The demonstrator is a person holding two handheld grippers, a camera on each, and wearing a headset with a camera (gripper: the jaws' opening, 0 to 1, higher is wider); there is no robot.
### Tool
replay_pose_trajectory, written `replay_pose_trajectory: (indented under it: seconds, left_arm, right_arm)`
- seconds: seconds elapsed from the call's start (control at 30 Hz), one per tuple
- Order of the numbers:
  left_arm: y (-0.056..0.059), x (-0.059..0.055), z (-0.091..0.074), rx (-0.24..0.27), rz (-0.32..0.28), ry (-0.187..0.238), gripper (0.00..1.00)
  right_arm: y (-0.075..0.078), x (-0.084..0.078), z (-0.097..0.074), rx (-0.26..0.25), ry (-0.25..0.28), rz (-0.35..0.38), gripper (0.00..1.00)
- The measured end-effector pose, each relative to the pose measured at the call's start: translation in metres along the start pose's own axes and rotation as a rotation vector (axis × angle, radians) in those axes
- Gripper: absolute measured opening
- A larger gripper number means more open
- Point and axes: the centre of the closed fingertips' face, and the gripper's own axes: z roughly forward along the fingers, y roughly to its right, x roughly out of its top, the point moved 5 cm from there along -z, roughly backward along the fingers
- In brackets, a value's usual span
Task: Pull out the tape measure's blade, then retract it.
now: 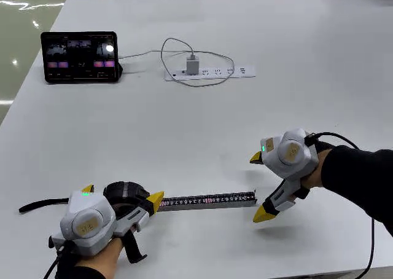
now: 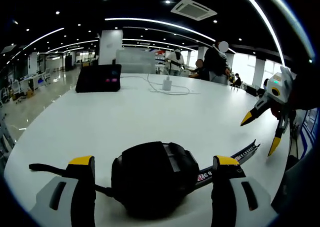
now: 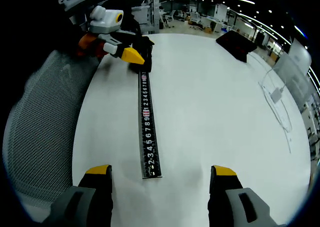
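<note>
A black strap point(image 1: 40, 204) trails off the left of the tape measure case point(image 1: 126, 195), lying flat on the white table point(image 1: 184, 131). Far beyond the case and a little to its left, a tablet point(image 1: 80, 56) stands with its screen lit.

The left gripper point(image 1: 122, 193) sits over the case with one yellow-tipped jaw on each side. In the left gripper view the jaws are spread wide around the case point(image 2: 155, 179), and a thin gap shows between each jaw and its side, so they frame the case rather than pinch it.

Far beyond the case and to its right, a white power strip point(image 1: 212, 72) lies with a charger point(image 1: 193, 64) plugged in and a looped cable point(image 1: 175, 45) running toward the tablet.

From the right side of the case the blade point(image 1: 209, 200) runs out flat on the table, numbers up, past the left gripper's right jaw.

Right of the case, at the blade's far end, the right gripper point(image 1: 260, 186) hangs with its jaws wide apart and nothing between them. In its own view the blade's end point(image 3: 150, 172) lies just ahead of the jaws, nearer the left one, and touches neither. A dark sleeve point(image 1: 362, 180) shows behind it.
</note>
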Motion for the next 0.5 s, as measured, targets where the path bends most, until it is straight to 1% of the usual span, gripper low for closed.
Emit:
replay_pose_trajectory:
  seconds: [0.1, 0.2, 0.33, 0.43, 0.5]
  left_arm:
    - [0.0011, -0.0024, 0.0009, -0.006, 0.006, -0.008, 0.95]
    - [0.0000, -0.0016, 0.0005, -0.004, 0.006, 0.000, 0.95]
    - [-0.0027, -0.0017, 0.0008, 0.006, 0.004, 0.000, 0.96]
    - [-0.0029, -0.0012, 0.0002, 0.010, 0.005, 0.003, 0.97]
    - [-0.0032, -0.0012, 0.0000, 0.012, 0.007, 0.002, 0.97]
  right_arm:
    - [-0.0009, -0.0013, 0.0037, 0.011, -0.012, -0.015, 0.69]
    - [-0.0020, -0.0029, 0.0072, 0.030, -0.028, -0.024, 0.59]
    - [-0.0051, -0.0047, 0.0085, 0.059, -0.042, -0.034, 0.43]
    - [-0.0060, -0.0074, 0.0093, 0.072, -0.055, -0.039, 0.33]
    - [-0.0066, -0.0087, 0.0090, 0.073, -0.062, -0.041, 0.29]
